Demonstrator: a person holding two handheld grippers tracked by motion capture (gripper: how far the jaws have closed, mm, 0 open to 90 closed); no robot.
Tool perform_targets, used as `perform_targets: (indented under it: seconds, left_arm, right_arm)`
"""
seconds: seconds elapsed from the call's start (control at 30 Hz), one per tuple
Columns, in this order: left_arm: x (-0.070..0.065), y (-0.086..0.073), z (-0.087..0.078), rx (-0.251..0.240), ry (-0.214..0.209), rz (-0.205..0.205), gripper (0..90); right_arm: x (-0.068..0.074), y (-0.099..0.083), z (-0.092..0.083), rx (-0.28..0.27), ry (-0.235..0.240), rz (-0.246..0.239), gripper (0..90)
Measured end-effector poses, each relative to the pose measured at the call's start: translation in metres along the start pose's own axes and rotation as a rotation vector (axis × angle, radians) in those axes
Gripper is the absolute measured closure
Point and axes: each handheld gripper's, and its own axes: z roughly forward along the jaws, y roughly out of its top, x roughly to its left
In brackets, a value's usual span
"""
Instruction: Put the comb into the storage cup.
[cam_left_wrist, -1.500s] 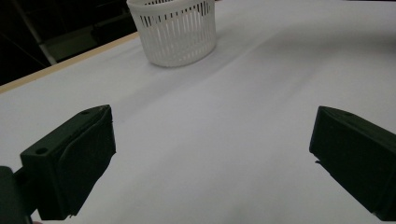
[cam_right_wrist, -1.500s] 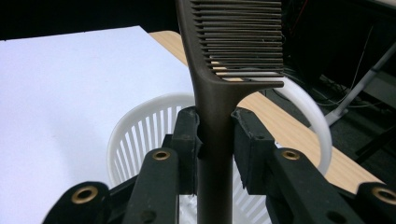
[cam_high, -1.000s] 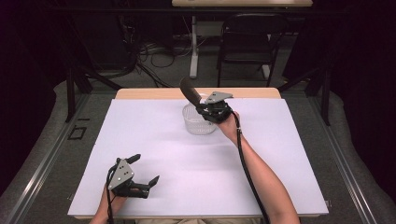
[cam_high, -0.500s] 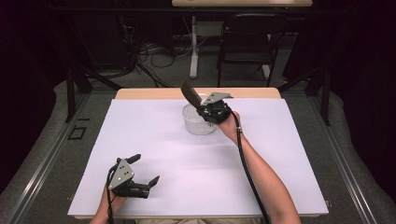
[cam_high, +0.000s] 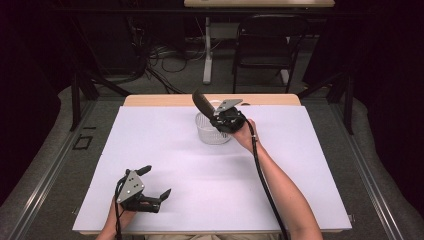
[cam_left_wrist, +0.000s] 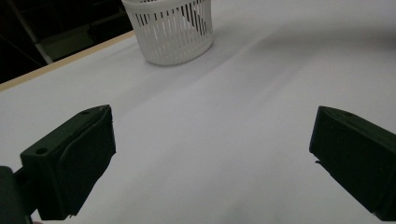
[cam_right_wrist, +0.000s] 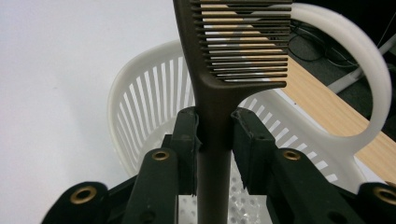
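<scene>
Just above centre of the high view, the right gripper clenches a dark comb by its handle over the white basket; it looks light, stiff and slick, best gripped there, while the left gripper is released.

Dark brown comb, handle clamped, tilted over white slatted basket — seemingly not yet inside

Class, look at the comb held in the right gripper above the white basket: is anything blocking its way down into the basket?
Nothing visible blocks it. The right gripper clamps the comb by its handle directly over the white basket, whose mouth is open. The basket's hoop handle arches off to one side of the comb, not across the opening.
</scene>
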Motion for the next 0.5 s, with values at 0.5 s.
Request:
perform_targets:
  seconds: [0.5]
  left_arm:
    - [0.0, 0.0, 0.001, 0.004, -0.001, 0.003, 0.5]
  right_arm:
    - [-0.002, 0.004, -0.013, 0.028, -0.02, 0.041, 40.9]
